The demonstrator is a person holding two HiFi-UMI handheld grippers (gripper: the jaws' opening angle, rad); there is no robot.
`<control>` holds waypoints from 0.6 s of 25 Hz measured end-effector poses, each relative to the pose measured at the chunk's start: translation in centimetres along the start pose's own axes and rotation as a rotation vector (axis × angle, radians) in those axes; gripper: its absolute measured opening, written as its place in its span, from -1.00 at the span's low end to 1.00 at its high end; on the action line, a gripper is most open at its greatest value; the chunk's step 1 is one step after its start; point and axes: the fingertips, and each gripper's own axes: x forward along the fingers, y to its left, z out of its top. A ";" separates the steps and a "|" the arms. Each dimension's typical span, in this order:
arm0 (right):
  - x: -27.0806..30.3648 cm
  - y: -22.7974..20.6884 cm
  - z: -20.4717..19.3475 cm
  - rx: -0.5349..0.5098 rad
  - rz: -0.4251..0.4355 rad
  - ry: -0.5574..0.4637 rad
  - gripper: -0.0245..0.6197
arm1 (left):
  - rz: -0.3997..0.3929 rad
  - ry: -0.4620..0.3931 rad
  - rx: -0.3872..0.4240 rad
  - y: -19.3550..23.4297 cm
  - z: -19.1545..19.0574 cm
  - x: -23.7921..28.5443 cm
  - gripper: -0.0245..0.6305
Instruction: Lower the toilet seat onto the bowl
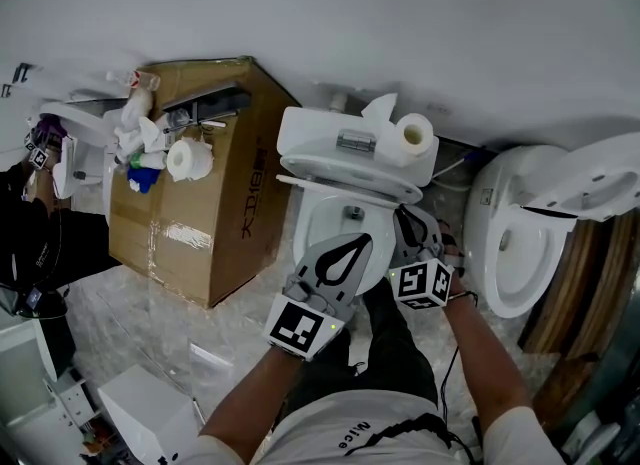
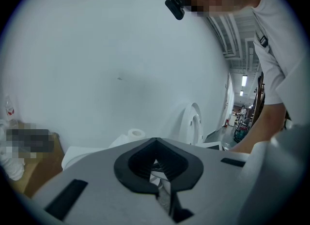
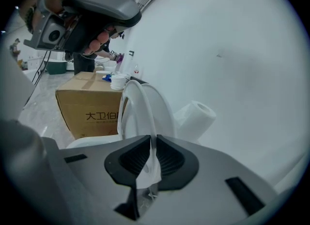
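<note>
A white toilet (image 1: 352, 141) stands against the wall, its bowl (image 1: 322, 215) below the tank. In the right gripper view the thin white seat ring (image 3: 139, 104) stands upright in front of the lid (image 3: 163, 109). My right gripper (image 3: 151, 158) is shut on the seat's rim, which runs down between the black pads. In the head view that gripper (image 1: 412, 228) reaches in at the bowl's right side. My left gripper (image 1: 343, 258) hovers over the bowl, tilted up toward the wall, its jaws (image 2: 156, 163) open with nothing held.
A toilet roll (image 1: 414, 135) lies on the tank. A cardboard box (image 1: 215, 228) with bottles and a roll stands left of the toilet. A second toilet (image 1: 515, 253) with raised lid sits at the right. Another person (image 1: 40, 243) is at the far left.
</note>
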 end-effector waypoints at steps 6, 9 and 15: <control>-1.2 2.5 -0.7 -0.050 0.086 0.032 -0.78 | 0.002 -0.017 0.010 -0.1 0.5 -1.4 -0.90; -0.8 2.8 -1.3 -0.078 0.108 0.066 -0.77 | 0.007 -0.020 0.019 0.1 0.8 -2.0 -0.90; -1.3 3.6 -1.3 -0.121 0.147 0.078 -0.78 | 0.020 -0.028 0.013 0.5 1.3 -2.7 -0.90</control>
